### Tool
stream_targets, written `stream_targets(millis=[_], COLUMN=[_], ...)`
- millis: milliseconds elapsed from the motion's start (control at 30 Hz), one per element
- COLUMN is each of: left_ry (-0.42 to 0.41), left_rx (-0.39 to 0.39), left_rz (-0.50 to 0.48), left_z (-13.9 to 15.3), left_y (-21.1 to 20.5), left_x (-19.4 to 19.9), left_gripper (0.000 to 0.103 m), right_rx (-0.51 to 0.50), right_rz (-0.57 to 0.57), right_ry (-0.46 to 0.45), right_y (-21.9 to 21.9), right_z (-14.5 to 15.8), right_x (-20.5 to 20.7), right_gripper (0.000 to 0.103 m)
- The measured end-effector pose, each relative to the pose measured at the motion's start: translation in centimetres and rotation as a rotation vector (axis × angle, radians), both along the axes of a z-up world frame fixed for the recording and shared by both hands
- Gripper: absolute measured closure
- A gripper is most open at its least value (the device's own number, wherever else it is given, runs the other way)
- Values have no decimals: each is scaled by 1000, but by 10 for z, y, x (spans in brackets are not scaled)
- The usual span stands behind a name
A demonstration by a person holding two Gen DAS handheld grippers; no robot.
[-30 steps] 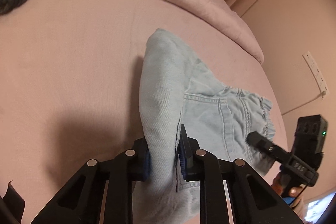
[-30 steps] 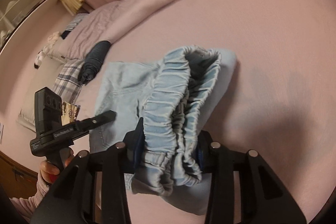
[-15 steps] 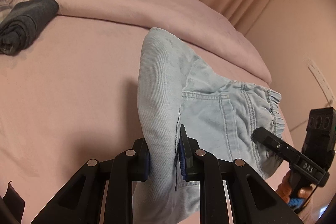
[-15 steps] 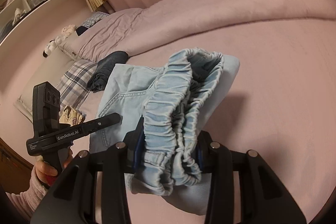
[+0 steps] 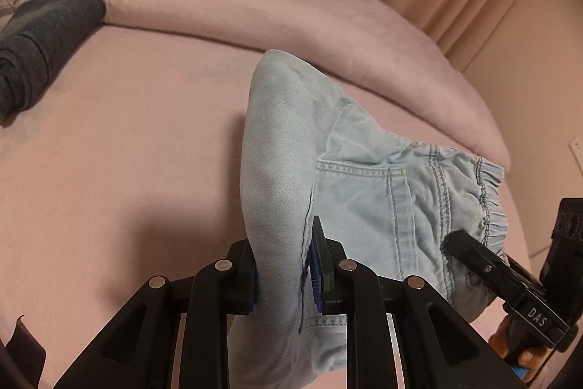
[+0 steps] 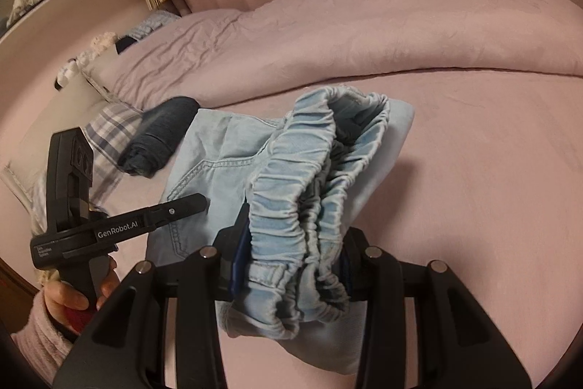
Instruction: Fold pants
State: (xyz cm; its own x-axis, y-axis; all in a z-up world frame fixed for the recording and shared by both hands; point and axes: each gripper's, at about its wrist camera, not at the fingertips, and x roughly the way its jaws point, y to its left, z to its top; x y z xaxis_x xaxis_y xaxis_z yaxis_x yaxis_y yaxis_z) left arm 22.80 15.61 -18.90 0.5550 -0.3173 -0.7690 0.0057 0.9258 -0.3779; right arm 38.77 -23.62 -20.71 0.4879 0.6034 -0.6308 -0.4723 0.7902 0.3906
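Left gripper (image 5: 282, 274) clamped on folded leg edge of light-blue pants (image 5: 364, 192), bottom centre. Right gripper (image 6: 289, 274) clamped on bunched elastic waistband (image 6: 313, 170), bottom centre. Pants lifted between both over pink bed (image 5: 127, 141). Right view only: left hand (image 6: 73, 294) at lower left, plaid pillow (image 6: 105, 130). Both show dark rolled garment (image 5: 40, 39), upper left.

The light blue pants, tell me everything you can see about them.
The pants are pale, soft-looking denim with a gathered elastic waistband and a stitched pocket. They are already folded into a thick bundle above the pink bed. The left hand-held gripper clamps one folded edge, the right hand-held gripper the bunched waistband.
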Motion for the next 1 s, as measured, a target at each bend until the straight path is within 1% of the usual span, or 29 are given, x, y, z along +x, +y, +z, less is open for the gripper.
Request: stream_targets(millis=[33,100,167,233,400,500,633,700,767,867,900,933,1000], left_ry=[14,35,34,30,29,11,-65,-107,-130,-137,-135,-130,-109], left_rx=[13,31,25,25,55,83,158,159,156,149,150,156,173], left_rz=[4,14,21,20,30,45,62,56,47,29,21,15,-1], left_z=[-6,-18,-23,-24,-19,-12,7,17,22,23,22,19,12], left_y=[0,-1,1,0,-2,-2,-3,-1,-2,-2,-3,-5,-13], left_x=[4,10,11,11,8,1,-15,-21,-24,-31,-33,-33,-28], left_gripper=[84,80,75,73,67,67,67,65,61,61,61,61,61], right_rx=[-14,-45,-94,-103,-98,-105,-139,-157,-173,-197,-195,-186,-162], right_rz=[1,6,-7,-15,-27,-36,-44,-57,-75,-128,-149,-187,-199], right_ry=[8,42,84,118,157,176,154,134,123,89,81,62,11], right_y=[3,8,11,8,3,2,1,2,1,-3,-6,-12,-17], right_z=[-5,-18,-32,-42,-42,-38,-29,-24,-21,-16,-13,-8,2], right_x=[5,17,29,35,40,38,31,29,27,24,23,20,11], right_gripper=[63,62,60,57,49,48,48,47,47,45,47,46,45])
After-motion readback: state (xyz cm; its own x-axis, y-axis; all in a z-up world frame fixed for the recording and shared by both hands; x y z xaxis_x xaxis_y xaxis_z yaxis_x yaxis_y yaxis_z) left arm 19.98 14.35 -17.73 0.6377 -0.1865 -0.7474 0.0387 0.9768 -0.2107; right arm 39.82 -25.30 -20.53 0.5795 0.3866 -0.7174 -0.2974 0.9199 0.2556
